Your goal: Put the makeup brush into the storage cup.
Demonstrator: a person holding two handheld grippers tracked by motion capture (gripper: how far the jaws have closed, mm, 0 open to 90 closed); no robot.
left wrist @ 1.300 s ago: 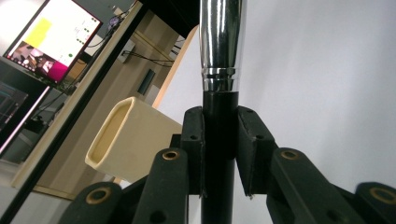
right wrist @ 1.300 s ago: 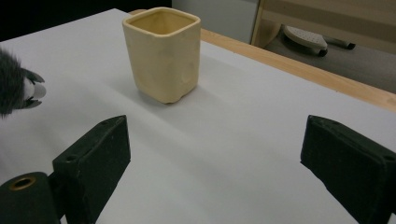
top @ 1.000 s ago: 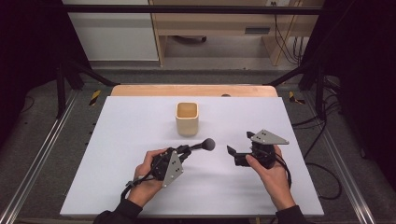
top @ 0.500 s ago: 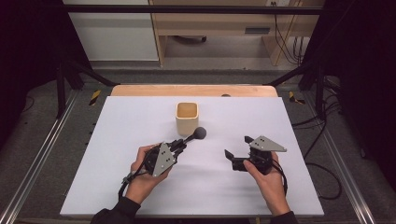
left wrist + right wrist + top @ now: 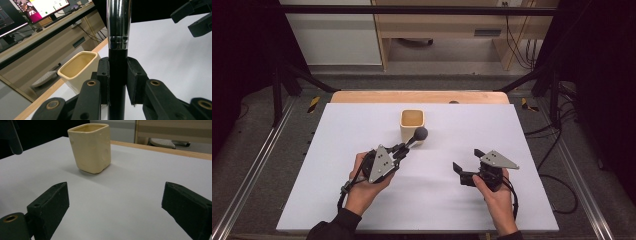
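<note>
**Brush held beside a cream cup on a white bench**

While the left gripper (image 5: 399, 151) has its black jaws clenched on a brush (image 5: 414, 138), the right gripper (image 5: 466, 161) rests low over the bench (image 5: 532, 165) with its jaws spread wide around nothing. Seen from above, the brush ends in a rounded dark head just beside the cup (image 5: 412, 123), a glossy cream ceramic vessel with a squarish mouth and rounded corners, standing upright near the far middle of the matte white surface. Along the left gripper view, the brush (image 5: 117, 62) shows a black handle joined to a polished chrome collar. Along the right gripper view, the cup (image 5: 90, 147) shows faint dimples in its glaze.
</note>
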